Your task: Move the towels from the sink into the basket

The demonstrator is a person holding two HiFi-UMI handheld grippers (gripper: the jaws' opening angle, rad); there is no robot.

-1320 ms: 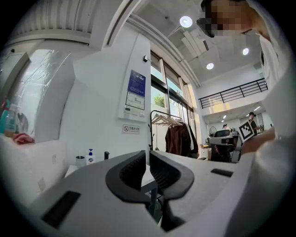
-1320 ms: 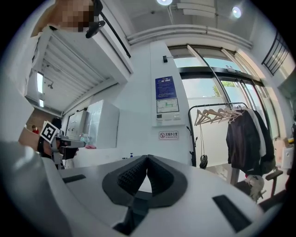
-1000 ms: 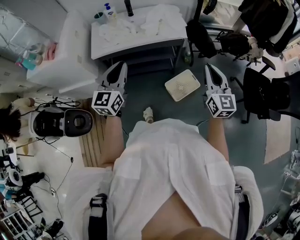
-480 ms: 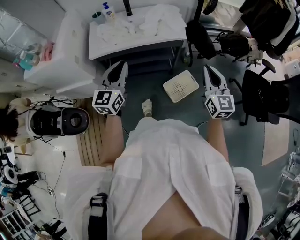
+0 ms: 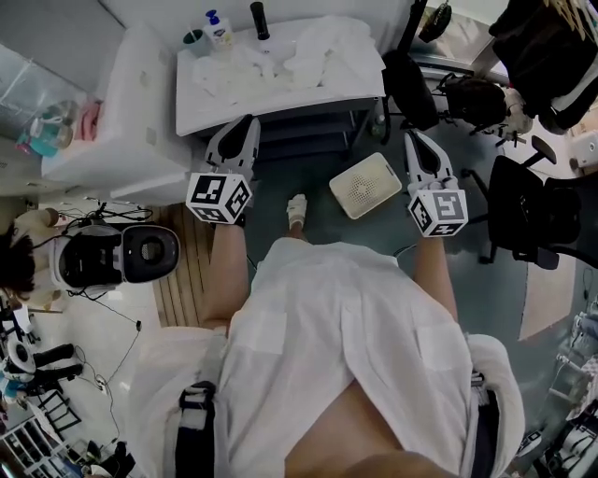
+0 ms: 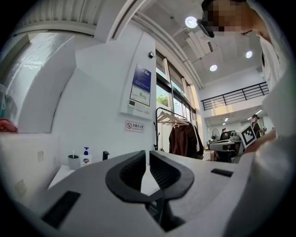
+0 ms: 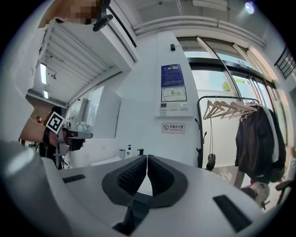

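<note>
Several crumpled white towels (image 5: 280, 58) lie in the sink of a white counter (image 5: 280, 105) at the top of the head view. A white perforated basket (image 5: 365, 186) sits on the grey floor below the counter's right end. My left gripper (image 5: 246, 125) hangs level in front of the counter's front edge, jaws shut and empty, as the left gripper view (image 6: 149, 155) also shows. My right gripper (image 5: 414, 140) is just right of the basket and above the floor, also shut with nothing in it (image 7: 147, 158).
A soap bottle (image 5: 217, 24), a cup (image 5: 195, 37) and a black tap (image 5: 258, 19) stand at the counter's back. A white cabinet (image 5: 126, 126) adjoins its left side. Black chairs (image 5: 534, 207) crowd the right. A round appliance (image 5: 126, 254) and cables lie on the floor at left. A coat rack (image 7: 252, 134) stands right.
Both grippers have moved forward towards the counter, staying shut. The counter, the towels and the basket now sit lower and nearer in the head view.
</note>
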